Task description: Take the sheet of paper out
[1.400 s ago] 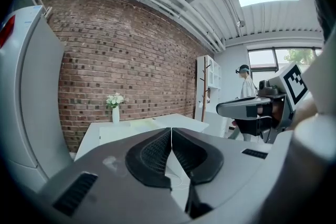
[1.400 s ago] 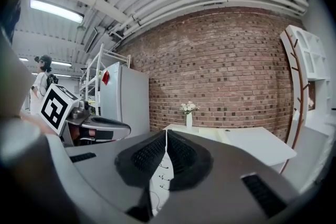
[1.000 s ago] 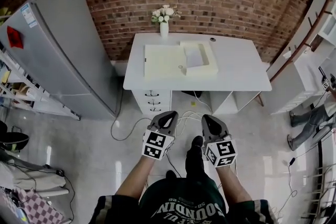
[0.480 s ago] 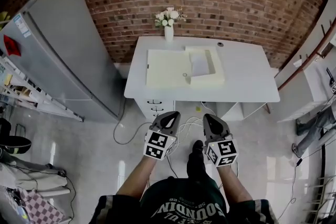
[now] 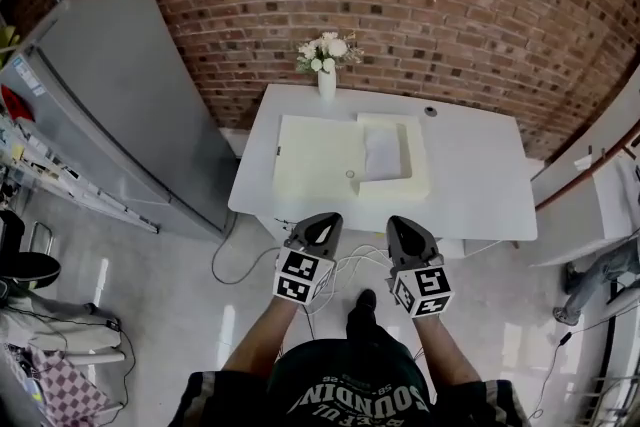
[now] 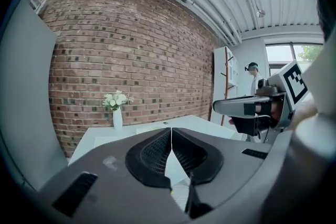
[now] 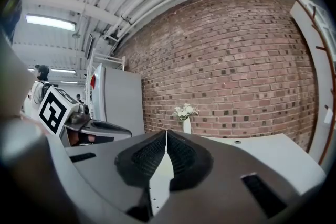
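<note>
A cream box file (image 5: pixel 345 160) lies open on the white table (image 5: pixel 470 185), its lid spread to the left. A white sheet of paper (image 5: pixel 382 150) rests in the tray half on the right. My left gripper (image 5: pixel 318 222) and right gripper (image 5: pixel 400 225) are held side by side short of the table's near edge, both shut with nothing between the jaws. In the left gripper view the jaws (image 6: pixel 171 131) meet in front of the table. In the right gripper view the jaws (image 7: pixel 166 135) meet the same way.
A white vase of flowers (image 5: pixel 327 65) stands at the table's back edge by the brick wall. A small dark round thing (image 5: pixel 431 112) lies back right. A grey fridge (image 5: pixel 110 95) stands left. Cables (image 5: pixel 240 260) trail on the floor. White shelving (image 5: pixel 600 205) stands right.
The table has come nearer in the head view as I walked toward it. Both grippers keep their side-by-side pose and stay shut.
</note>
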